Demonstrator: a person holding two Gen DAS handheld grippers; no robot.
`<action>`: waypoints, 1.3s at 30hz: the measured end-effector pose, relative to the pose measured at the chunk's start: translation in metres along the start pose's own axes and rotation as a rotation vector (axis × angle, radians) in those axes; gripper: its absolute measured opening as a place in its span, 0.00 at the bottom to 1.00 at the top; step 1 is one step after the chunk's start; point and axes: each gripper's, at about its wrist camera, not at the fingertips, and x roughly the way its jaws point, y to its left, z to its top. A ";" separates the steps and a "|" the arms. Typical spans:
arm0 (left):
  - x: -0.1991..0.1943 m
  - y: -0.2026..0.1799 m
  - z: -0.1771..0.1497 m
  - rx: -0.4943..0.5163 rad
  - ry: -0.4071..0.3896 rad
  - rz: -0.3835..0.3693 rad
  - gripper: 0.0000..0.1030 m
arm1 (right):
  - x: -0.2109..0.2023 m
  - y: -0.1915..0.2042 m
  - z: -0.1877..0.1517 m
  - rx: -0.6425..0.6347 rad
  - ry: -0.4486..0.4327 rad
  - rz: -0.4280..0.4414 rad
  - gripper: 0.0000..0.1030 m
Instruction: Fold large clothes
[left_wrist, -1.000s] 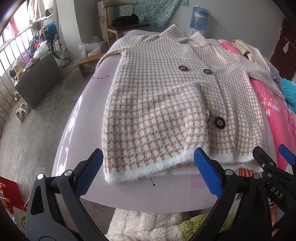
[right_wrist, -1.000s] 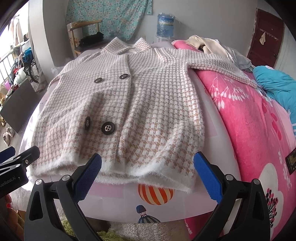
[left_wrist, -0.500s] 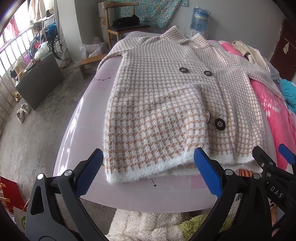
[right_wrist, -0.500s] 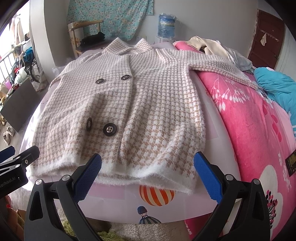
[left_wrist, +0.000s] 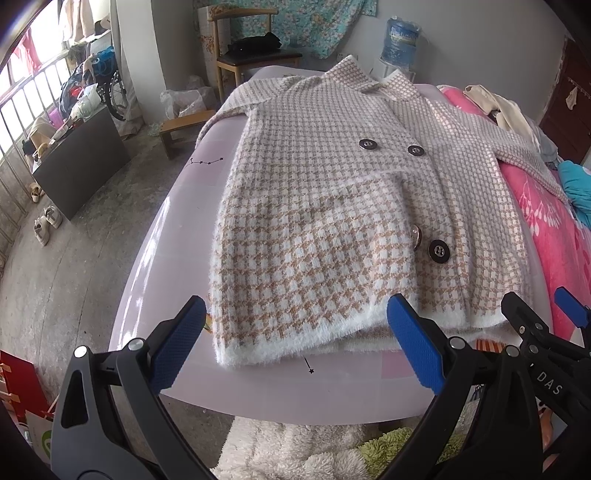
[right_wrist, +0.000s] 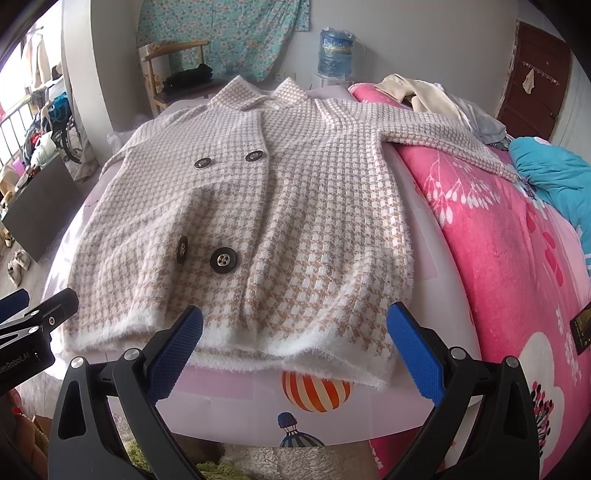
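- The big checked coat (left_wrist: 332, 206) lies flat and face up on the bed (left_wrist: 177, 229), with its fluffy white hem (right_wrist: 258, 343) right along the bed's near edge and its collar toward the far edge.
- The left gripper (left_wrist: 295, 343) hangs just off the near edge with its jaws wide apart and nothing between them. The right gripper (right_wrist: 295, 350) is beside it, also wide apart and empty.
- No fold looks started, so the first grab probably comes next.
- The hem is thick and fuzzy. If a gripper bites only the fluff, the coat could slip out when it is lifted.
- The coat has a front layer and a back layer. A gripper could pinch just the top one, and then the coat would open up instead of folding.
- One sleeve (right_wrist: 443, 140) stretches far out over the pink blanket (right_wrist: 498, 240) toward the bed's right edge. It could drag or bunch up if the body is folded before the sleeve is tucked in.
- The other sleeve (left_wrist: 236, 103) hangs toward the far left corner of the bed and could pull the coat sideways.
- The big dark buttons (right_wrist: 223, 260) make bumps, so a fold across them may not lie flat.
- The hem sits so close to the near edge that a small tug could slide the coat off toward the floor.
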 end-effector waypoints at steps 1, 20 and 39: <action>0.000 0.000 0.000 0.001 0.000 0.000 0.92 | 0.000 -0.001 -0.001 0.000 0.000 0.000 0.94; 0.002 0.005 -0.001 -0.011 0.001 -0.004 0.92 | 0.003 -0.001 -0.003 -0.006 0.015 -0.020 0.94; 0.012 0.010 -0.008 -0.020 0.012 0.006 0.92 | 0.004 -0.003 -0.005 -0.001 0.011 -0.021 0.94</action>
